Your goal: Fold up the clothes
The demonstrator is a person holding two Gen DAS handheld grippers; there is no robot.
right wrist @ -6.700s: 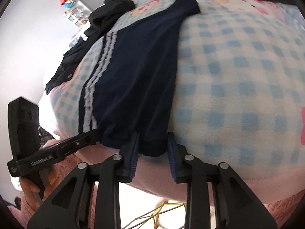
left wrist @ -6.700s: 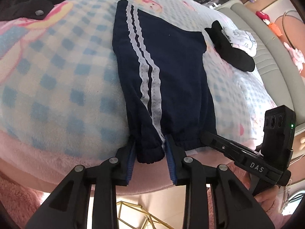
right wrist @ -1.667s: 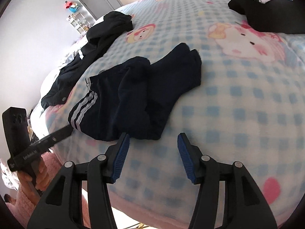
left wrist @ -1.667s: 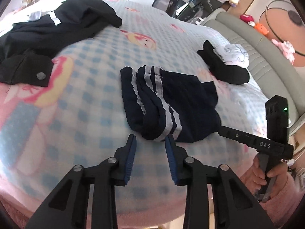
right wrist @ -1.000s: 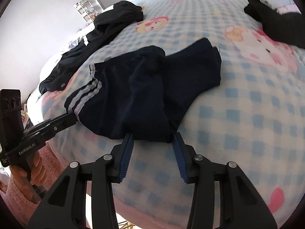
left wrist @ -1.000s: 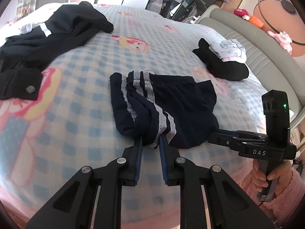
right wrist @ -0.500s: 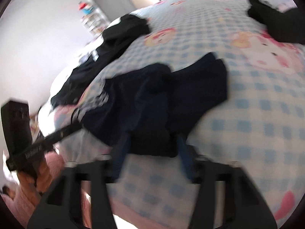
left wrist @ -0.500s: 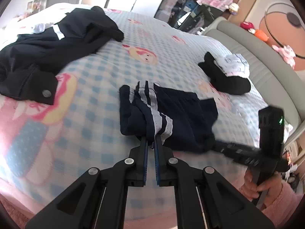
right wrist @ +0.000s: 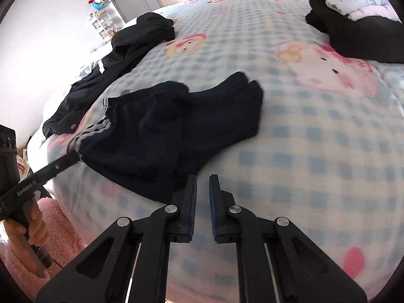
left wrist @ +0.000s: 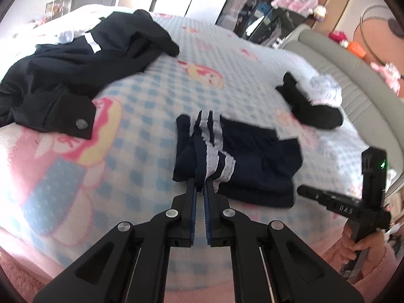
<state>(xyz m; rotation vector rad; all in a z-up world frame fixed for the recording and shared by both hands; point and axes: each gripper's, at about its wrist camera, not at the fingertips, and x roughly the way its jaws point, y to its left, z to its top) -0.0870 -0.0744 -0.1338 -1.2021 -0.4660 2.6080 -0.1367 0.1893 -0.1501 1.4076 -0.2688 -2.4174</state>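
Navy shorts with white side stripes lie folded and rumpled on the checked blanket. My left gripper is shut on their striped near edge, and a fold of cloth sticks up between its pads. In the right wrist view the shorts spread to the upper left, and the left gripper meets their striped corner. My right gripper is shut at the plain near edge. The hem touches its left fingertip, but only blanket shows in the narrow slit between the pads. In the left wrist view the right gripper sits just off the shorts' right edge.
A black jacket sprawls at the far left of the bed. A black and white pile of clothes lies at the far right, near a grey padded headboard. Hands in pink fleece sleeves hold both grippers at the bed's near edge.
Both pairs of jaws have closed since a second ago. The left one took hold of the striped edge. The right one closed at the plain hem.
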